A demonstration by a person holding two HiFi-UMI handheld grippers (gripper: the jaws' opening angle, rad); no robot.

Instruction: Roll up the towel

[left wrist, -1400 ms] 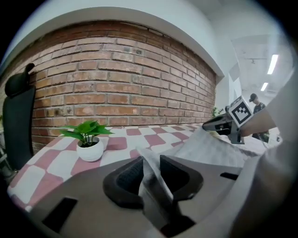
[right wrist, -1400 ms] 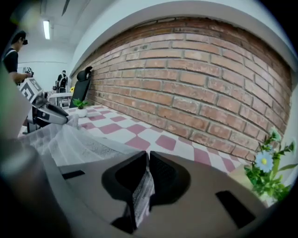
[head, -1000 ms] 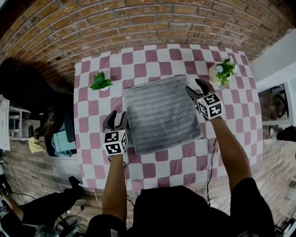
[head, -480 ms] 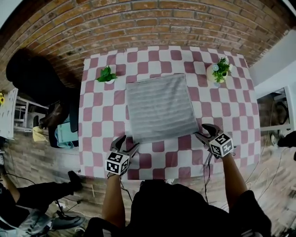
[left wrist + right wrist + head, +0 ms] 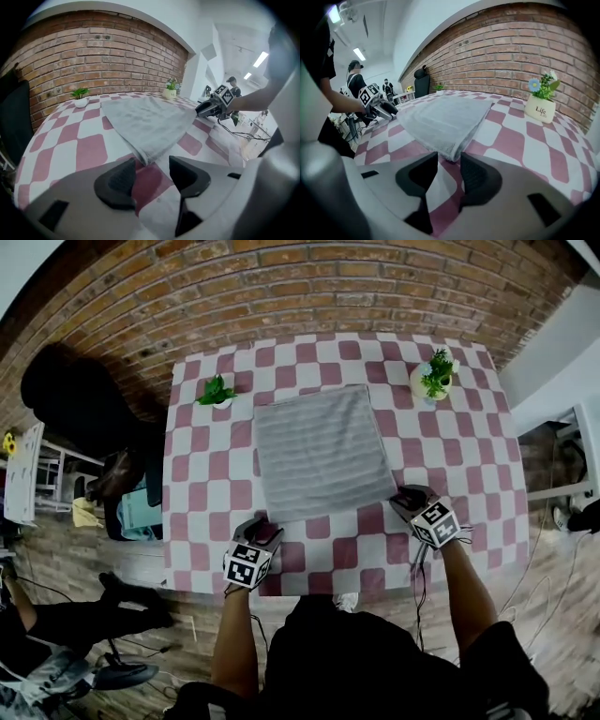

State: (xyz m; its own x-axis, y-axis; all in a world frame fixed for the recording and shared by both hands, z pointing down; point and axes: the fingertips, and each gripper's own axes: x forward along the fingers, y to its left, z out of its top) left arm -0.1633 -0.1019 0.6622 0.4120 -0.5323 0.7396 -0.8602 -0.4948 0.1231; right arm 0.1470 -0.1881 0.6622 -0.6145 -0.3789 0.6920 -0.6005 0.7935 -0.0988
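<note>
Grey ribbed towel (image 5: 323, 454) lies flat and unrolled on the red-and-white checked tablecloth (image 5: 202, 502). A small green plant (image 5: 217, 391) stands just beyond the towel's far left corner and a flower pot (image 5: 431, 378) just beyond its far right corner.

A second ago both grippers stood beside the towel's side edges, the right one well up toward the far corner. Both have since drawn back toward the person. The left gripper (image 5: 262, 526) now sits at the towel's near left corner and the right gripper (image 5: 405, 498) at its near right corner.

In the left gripper view the left gripper (image 5: 152, 168) has its jaws moderately apart, with the corner just ahead of the gap and no pad on it. In the right gripper view the right gripper (image 5: 449, 164) has its jaws narrower, with the corner at the mouth of the gap but not pinched. Both pairs of jaws have just been closing.

The hands look placed to start the roll from the near edge. That would call for nipping both corners evenly and then turning the edge over toward the plants. An uneven grip would likely make the roll skew.
</note>
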